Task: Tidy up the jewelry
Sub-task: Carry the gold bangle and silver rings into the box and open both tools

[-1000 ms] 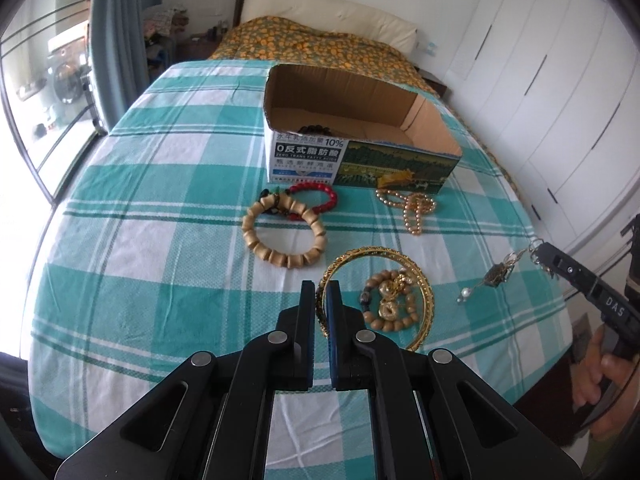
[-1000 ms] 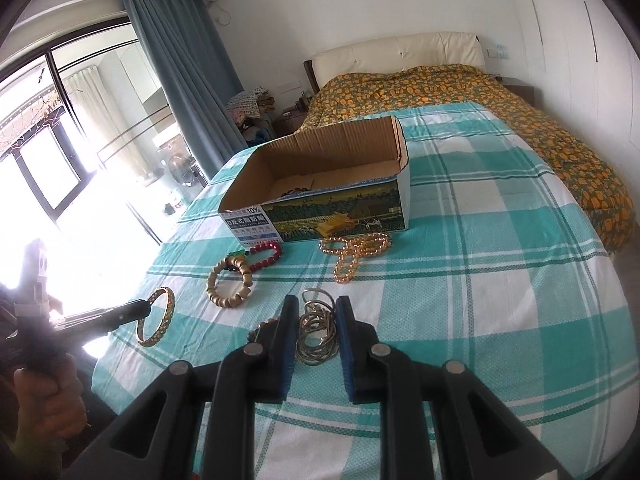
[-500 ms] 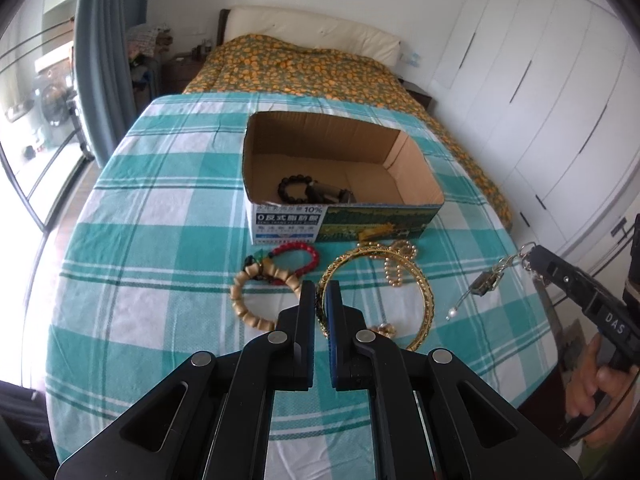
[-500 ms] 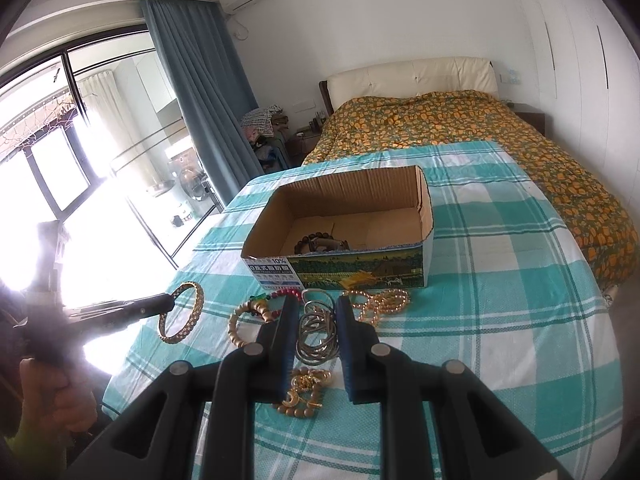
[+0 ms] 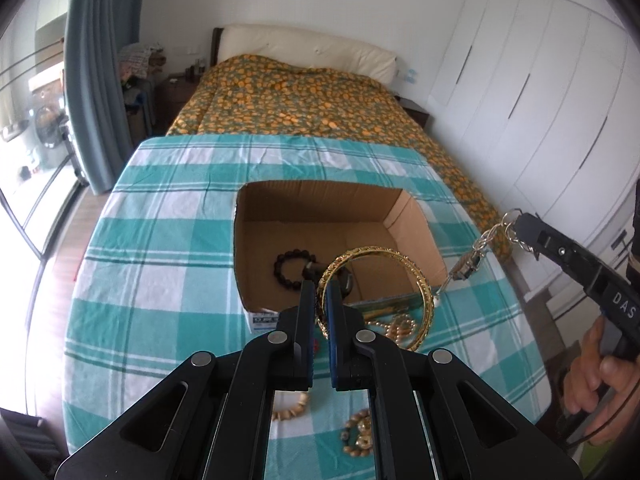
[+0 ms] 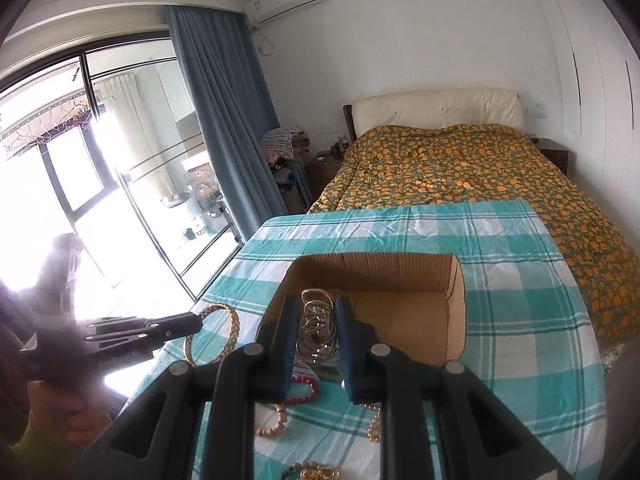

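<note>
Left claw [image 5: 320,300] pinches gold bangle [image 5: 416,276], right claw [image 6: 316,320] clamps silver chain [image 6: 316,332], above box rim [image 5: 240,264].

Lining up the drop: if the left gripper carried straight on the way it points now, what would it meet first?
Most likely the open cardboard box. The left gripper, shut on the gold bangle, aims down over the near wall toward the floor by the black bead bracelet. Depth is uncertain; it could clip the near rim.

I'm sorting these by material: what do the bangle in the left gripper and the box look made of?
Gold bangle: seemingly gold-toned metal, shiny, with a patterned rim that catches light; solid gold or plating can't be told.
Box: corrugated cardboard, matte brown inside, fluting visible along its cut edge in the right wrist view, printed paper on the outside.
</note>
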### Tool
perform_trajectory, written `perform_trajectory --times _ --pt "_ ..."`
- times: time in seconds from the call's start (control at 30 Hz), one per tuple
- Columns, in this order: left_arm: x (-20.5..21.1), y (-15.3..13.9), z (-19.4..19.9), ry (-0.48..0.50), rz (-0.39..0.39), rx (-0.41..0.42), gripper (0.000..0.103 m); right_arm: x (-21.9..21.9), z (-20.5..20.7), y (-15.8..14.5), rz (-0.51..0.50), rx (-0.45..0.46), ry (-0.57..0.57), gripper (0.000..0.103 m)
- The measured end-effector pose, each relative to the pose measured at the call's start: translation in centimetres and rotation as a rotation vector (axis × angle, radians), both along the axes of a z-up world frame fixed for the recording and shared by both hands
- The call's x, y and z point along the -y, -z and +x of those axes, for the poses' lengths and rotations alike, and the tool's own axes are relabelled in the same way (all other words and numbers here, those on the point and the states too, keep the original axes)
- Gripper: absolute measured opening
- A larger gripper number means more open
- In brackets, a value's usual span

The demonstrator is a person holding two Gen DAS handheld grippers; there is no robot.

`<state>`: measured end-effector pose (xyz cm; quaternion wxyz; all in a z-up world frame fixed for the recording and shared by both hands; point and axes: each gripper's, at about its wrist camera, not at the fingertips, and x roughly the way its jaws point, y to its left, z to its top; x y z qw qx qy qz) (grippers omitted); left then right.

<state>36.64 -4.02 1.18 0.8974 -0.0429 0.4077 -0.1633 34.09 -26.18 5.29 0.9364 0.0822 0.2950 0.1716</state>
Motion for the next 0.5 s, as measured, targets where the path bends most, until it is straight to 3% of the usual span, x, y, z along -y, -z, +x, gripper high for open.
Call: perform_trajectory --times 0.2,0.5 --pt "1.3 1.0 4.8 -0.013 0.021 -0.016 0.003 -1.3 5.5 0.4 -0.057 -0.025 -0.003 0.019" --pt "3.0 5.4 10.2 -0.040 0.075 -0.075 0.004 -0.5 11.8 5.3 -0.115 -0.127 0.030 0.019"
